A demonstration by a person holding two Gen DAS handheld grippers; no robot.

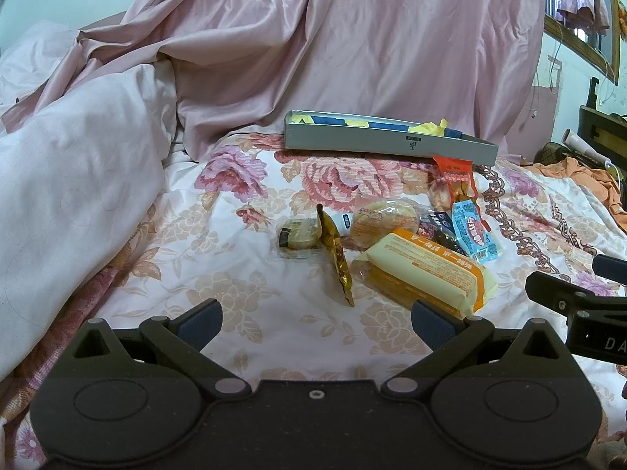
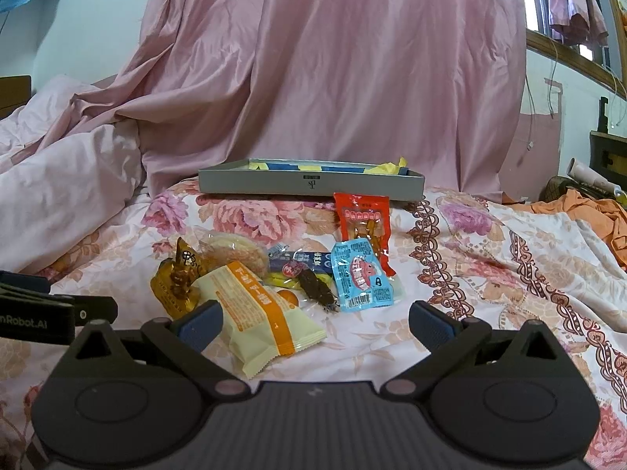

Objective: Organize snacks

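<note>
Both grippers hang low over the bed (image 1: 243,313) with their jaws wide apart and nothing between them. Left gripper (image 1: 316,323) points at the snack pile from the near side; its blue pads (image 1: 200,327) are over bare floral sheet, and the right pad edge is just beside the orange pack (image 1: 427,270). Right gripper (image 2: 315,325) faces the same pile, and its left pad overlaps the near end of the orange pack (image 2: 260,313) in this view; I cannot tell if they touch.

The snacks lie in 1 loose heap on the sheet. In the right wrist view, the gold pouch (image 2: 176,282) is at 9 o'clock of the orange pack, the round cake (image 2: 233,252) at 12 o'clock of it, the light blue packet (image 2: 360,276) at 3 o'clock, and the red packet (image 2: 364,215) at 12 o'clock of the light blue one, partly under it. A dark wrapped stick (image 2: 317,288) lies between the orange pack and the light blue packet. In the left wrist view, a small clear-wrapped pastry (image 1: 298,237) sits at 9 o'clock of the gold pouch (image 1: 337,262), which stands on its edge.

At 12 o'clock of the heap, a grey tray (image 2: 313,186) rests on the bed with blue and yellow things inside. Pink cloth (image 2: 333,78) hangs behind it.
</note>
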